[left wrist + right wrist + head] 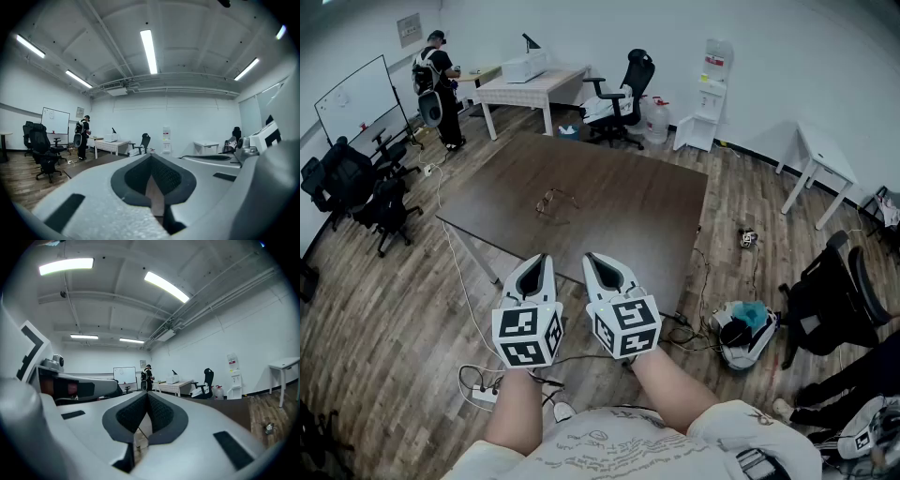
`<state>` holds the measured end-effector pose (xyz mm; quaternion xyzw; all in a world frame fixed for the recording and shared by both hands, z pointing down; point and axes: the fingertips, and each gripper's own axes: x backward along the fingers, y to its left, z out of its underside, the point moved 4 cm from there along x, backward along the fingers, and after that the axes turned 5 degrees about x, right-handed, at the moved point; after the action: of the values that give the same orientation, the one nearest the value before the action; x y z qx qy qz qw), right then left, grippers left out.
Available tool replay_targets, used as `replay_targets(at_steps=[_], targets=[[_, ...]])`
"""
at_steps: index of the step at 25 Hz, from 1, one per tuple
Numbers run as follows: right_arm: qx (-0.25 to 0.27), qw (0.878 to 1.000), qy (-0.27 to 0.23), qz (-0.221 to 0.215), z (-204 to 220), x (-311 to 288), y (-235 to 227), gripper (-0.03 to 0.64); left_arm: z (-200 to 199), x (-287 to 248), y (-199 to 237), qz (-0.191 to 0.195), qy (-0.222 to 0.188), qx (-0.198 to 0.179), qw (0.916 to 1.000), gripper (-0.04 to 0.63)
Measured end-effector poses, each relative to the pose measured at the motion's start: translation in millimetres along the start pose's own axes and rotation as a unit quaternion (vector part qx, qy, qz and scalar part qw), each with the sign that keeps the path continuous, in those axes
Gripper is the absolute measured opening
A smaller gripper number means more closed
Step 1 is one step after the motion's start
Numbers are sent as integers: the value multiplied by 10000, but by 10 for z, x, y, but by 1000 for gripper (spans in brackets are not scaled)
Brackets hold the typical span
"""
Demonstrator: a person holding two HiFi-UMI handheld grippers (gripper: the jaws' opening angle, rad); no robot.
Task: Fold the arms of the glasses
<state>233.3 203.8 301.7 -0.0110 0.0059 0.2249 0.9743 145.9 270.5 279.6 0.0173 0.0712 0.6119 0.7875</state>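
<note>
My left claw (543, 260) is closed, its grey jaws pressed tip to tip with nothing between them. My right claw (590, 258) is the same, shut and empty. I hold both level, side by side, short of the near edge of the dark brown rectangular table (628, 211).

The thin wire-framed glasses (555, 201) lie alone near the middle of that tabletop, well apart from both claws. Their arms look spread, though they are too small to be sure.

I judge the folding not yet begun; this is the approach. Next I need to reach out over the table, open the jaws, steady the frame with one claw and swing an arm inward with the other, gently, since the wire looks light and likely to slide.

Around the table is a wood-plank floor (384, 300) with black office chairs (623, 84), a whiteboard (356, 96), a white water dispenser (710, 84), and a person (439, 80) standing by a white desk (530, 86).
</note>
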Motion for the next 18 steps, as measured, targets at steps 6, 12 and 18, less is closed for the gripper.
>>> replay_targets(at_steps=[6,12,18], targets=[[-131,9999,21,72,12,11,166,12,72,138,87,72,121,12,9999,14],[-136,9998,21,131,34,-87,334,12,136,221,320,94,160,101,9998,13],[-203,9995,47,255,99,-292,548,13,170,260,661,167,151,197,9996,13]])
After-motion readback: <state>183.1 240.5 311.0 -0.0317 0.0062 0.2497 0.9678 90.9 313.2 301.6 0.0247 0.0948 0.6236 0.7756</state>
